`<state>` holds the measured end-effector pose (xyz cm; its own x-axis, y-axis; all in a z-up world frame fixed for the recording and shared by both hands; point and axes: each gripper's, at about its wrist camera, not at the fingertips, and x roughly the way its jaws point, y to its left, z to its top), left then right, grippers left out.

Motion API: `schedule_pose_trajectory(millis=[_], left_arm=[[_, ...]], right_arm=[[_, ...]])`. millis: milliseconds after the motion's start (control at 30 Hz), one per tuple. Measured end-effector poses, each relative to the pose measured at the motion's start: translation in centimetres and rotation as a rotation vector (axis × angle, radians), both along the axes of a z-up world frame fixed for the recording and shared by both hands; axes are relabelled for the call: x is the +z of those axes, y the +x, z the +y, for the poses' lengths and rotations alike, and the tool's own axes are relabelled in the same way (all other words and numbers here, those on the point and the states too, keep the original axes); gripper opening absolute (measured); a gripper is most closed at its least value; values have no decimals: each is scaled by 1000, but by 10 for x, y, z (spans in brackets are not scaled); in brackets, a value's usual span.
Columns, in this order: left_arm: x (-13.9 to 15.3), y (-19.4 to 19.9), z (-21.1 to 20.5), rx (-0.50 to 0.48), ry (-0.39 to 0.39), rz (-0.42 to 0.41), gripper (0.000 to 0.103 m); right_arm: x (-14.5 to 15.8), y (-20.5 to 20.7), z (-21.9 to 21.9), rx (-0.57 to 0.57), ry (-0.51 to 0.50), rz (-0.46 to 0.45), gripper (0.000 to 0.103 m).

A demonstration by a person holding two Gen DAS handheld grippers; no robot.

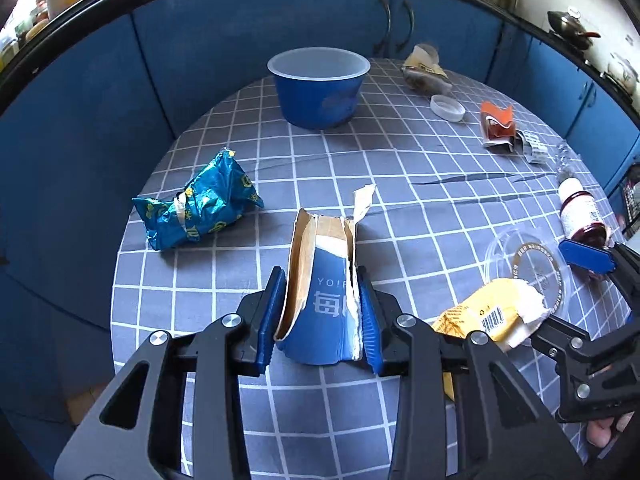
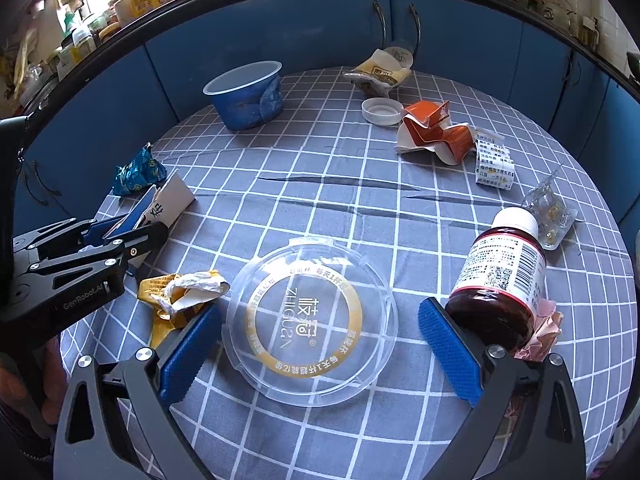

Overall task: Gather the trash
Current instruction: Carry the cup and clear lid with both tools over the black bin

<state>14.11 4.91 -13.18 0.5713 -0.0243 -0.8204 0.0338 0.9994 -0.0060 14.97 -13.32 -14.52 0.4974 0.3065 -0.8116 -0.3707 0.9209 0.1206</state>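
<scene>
**Carrying the torn carton to the tub**

Blue kitchen cabinets ring a round tabletop (image 1: 400, 152) under a grey-blue checked cloth, with trash scattered all over it. My left tool (image 1: 320, 320) is clamped on a torn blue-and-white paper carton (image 1: 324, 280), its pads pressing both crushed sides; the ripped brown edge stands up beyond the fingers. My right tool (image 2: 320, 344) hangs spread wide over a clear round plastic lid with a gold ring print (image 2: 312, 320), gripping nothing, with a dark brown pill bottle with a white label (image 2: 500, 272) lying against its right finger.

The blue plastic tub with a white rim (image 1: 318, 88) at the far side looks to me like the collecting vessel. I judge the carton flimsy, so I would hold the squeeze steady, lift clear of the cloth, pass right of the crumpled blue foil wrapper (image 1: 196, 200), and release only once above the tub's mouth. The yellow crumpled wrapper (image 2: 180, 292) just beside the lid can wait.
</scene>
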Motion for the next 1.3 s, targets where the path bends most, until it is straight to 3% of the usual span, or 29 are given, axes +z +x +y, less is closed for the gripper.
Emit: schedule_pose_trajectory(millis=[67,133,400,733,1000,1300], left_arm=[[0,0,0,4,-6,-1,34],[0,-1,0,11,-18,-1,34],[2,-4,0,17,-33,-3,34],[19,-17,-1,13,-41,-57,34],[44,-27,-20,-23,-40,-111,34],[56,-19,-80,-123,-37,-119,34]], right_arm=[[0,-1,0,3,3,-3,95],[2,-3,1,22,15,-8,84],[3,-6,3,29,6,-12,83],[27,-22,3,39,-22,-113,83],[55,-34,-24,-13,-11,-181,83],[82,-43,-83,-114,-8,-249,83]])
